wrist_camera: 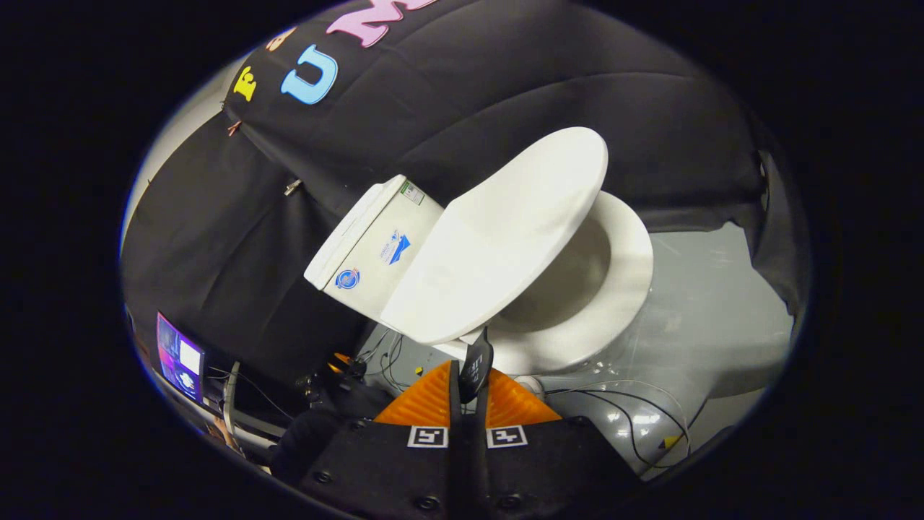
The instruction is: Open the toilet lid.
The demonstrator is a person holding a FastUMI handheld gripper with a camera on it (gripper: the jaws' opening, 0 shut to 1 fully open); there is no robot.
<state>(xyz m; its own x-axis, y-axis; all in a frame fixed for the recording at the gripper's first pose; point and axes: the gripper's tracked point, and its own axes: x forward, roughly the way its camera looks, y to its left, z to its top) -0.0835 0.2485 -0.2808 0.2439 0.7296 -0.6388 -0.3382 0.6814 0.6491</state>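
The white toilet lid is lifted partway off the seat, so the bowl shows beneath it. A short black pull tab hangs from the lid's front rim. My gripper is shut on that tab, right at the rim. Both orange fingers press together with the tab sticking out between them. The lid leans toward the tank behind it.
The toilet stands on a grey floor with black cloth walls around it. Thin cables trail over the floor beside the toilet base. A lit screen and dark equipment sit by the tank side.
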